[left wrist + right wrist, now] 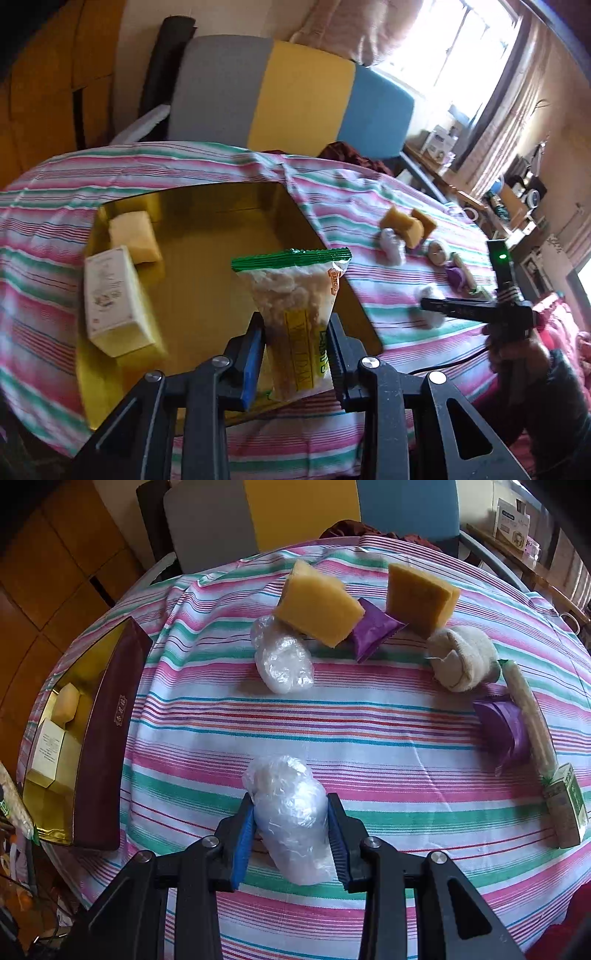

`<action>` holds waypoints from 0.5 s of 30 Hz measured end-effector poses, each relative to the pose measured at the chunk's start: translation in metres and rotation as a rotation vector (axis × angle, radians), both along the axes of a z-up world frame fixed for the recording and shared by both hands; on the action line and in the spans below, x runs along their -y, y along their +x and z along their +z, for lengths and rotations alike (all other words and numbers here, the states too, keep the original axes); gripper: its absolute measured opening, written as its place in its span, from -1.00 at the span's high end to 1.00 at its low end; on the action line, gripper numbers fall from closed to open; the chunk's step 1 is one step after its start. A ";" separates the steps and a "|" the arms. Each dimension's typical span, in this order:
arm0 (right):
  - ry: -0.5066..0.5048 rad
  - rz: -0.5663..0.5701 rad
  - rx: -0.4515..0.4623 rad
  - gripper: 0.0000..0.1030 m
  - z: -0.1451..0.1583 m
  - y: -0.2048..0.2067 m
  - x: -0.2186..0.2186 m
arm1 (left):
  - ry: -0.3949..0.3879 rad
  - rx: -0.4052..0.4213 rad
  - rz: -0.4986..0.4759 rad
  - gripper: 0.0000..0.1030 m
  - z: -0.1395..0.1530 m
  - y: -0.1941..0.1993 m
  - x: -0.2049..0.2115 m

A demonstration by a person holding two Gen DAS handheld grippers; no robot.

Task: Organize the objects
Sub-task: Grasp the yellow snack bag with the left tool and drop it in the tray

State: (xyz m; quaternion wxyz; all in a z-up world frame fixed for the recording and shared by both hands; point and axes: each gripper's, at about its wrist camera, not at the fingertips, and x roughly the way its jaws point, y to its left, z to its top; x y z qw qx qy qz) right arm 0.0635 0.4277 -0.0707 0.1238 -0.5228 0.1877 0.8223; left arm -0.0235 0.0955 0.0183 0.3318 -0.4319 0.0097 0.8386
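Observation:
My left gripper [295,332] is shut on a clear snack packet [295,291] with a green top seal, held above the gold-lined box [207,229]. The box holds a white carton [110,299] and a pale yellow sponge [135,236]. My right gripper [291,816] is shut on a clear plastic-wrapped bundle [290,812] low over the striped cloth [369,731]. The right gripper also shows in the left wrist view [436,304], beside the box's right side.
On the cloth lie two orange sponges [317,605] [419,598], two purple packets [373,629] [504,731], another plastic bundle [282,659], a rolled beige cloth [461,657], a long stick packet [532,716] and a green-white carton [565,805]. The maroon box wall [107,731] stands left.

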 end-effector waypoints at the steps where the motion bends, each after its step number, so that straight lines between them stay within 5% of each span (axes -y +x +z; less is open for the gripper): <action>1: -0.001 0.000 0.000 0.29 0.000 0.000 0.000 | -0.019 -0.002 0.009 0.38 -0.001 -0.003 0.005; 15: 0.001 -0.002 -0.003 0.29 0.001 0.000 -0.001 | -0.368 0.089 -0.039 0.38 -0.058 -0.049 0.019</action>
